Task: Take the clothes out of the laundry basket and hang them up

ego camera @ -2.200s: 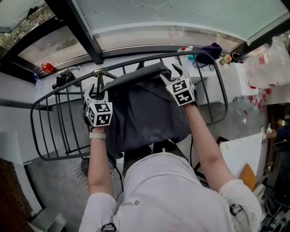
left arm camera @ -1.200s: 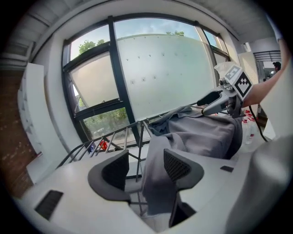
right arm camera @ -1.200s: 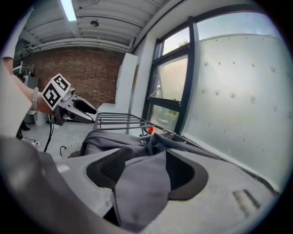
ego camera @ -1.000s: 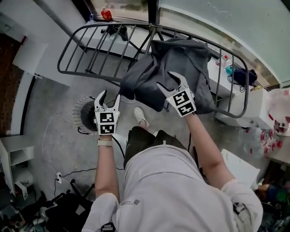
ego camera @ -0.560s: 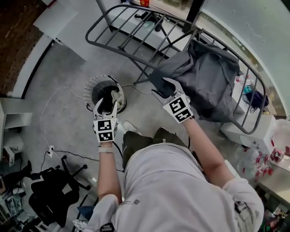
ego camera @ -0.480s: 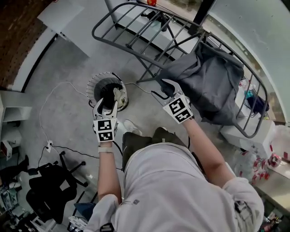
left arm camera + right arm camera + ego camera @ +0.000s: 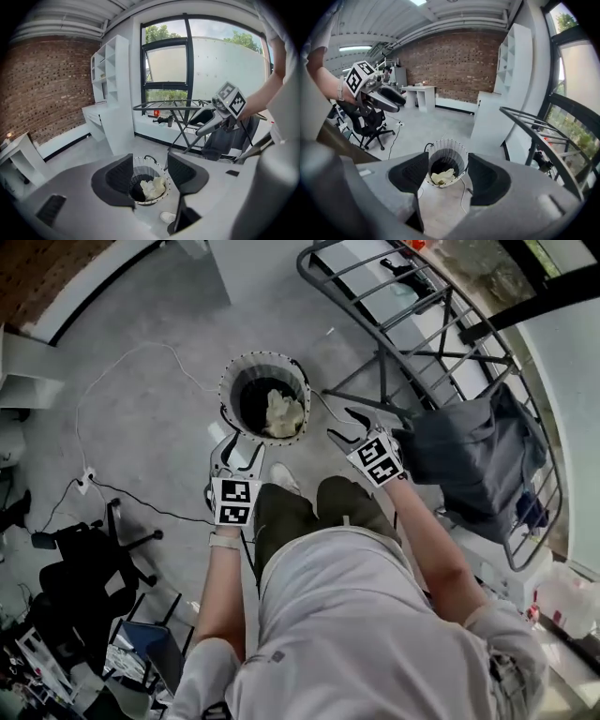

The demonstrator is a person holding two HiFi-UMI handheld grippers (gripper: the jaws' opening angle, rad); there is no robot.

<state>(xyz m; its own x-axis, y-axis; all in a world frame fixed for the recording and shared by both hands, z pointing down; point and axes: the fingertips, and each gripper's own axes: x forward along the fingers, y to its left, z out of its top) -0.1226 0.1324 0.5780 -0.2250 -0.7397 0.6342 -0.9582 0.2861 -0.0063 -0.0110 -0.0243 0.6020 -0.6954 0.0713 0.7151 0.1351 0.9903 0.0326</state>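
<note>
Head view: the laundry basket, holding a pale garment, stood at 1 o'clock from the left gripper and 10 o'clock from the right gripper.

Left gripper view: its jaws stood apart, empty, framing the basket.

Right gripper view: its jaws also stood apart, empty.

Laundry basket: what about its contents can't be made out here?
- Kind of garment: the pale cloth is crumpled and small in every view.
- Anything beneath it: the cloth and the dark inside of the laundry basket hide the bottom in all three views.
</note>
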